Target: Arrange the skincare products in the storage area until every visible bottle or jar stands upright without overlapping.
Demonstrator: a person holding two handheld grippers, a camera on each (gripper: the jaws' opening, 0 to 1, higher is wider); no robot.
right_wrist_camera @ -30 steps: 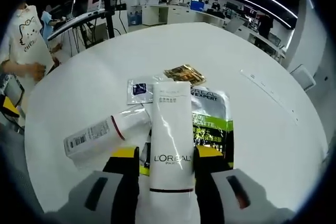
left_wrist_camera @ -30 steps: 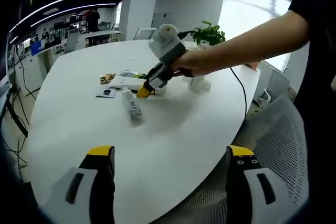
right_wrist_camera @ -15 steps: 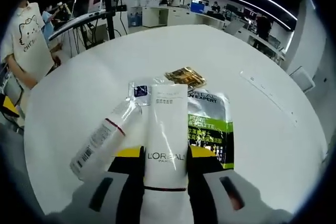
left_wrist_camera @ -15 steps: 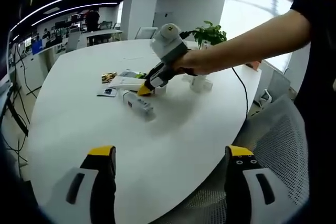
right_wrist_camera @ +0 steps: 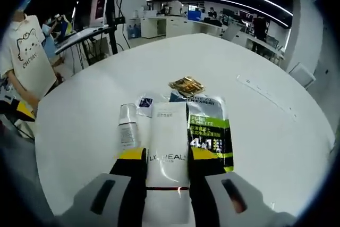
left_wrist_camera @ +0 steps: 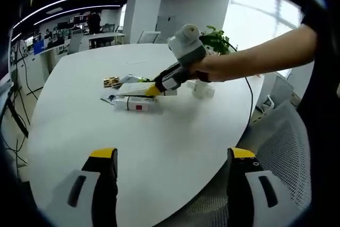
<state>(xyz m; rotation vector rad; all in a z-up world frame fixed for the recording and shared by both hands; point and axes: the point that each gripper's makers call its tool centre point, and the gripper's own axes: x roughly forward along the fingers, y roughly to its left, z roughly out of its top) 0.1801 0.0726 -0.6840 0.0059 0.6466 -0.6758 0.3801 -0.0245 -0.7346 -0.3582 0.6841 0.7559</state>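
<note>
Little looks done: the right gripper clamps the flat-lying L'Oréal tube, the small bottle lies beside it, and the left gripper hangs released near the tabletop's edge.

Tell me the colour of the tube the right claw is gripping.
White, with dark L'Oréal lettering; the tube shows best in the right gripper view.

On worktop, right gripper view: tube lies betw. fingers, bottle lying just left, green pack right, small sachet & gold sachet beyond.
</note>
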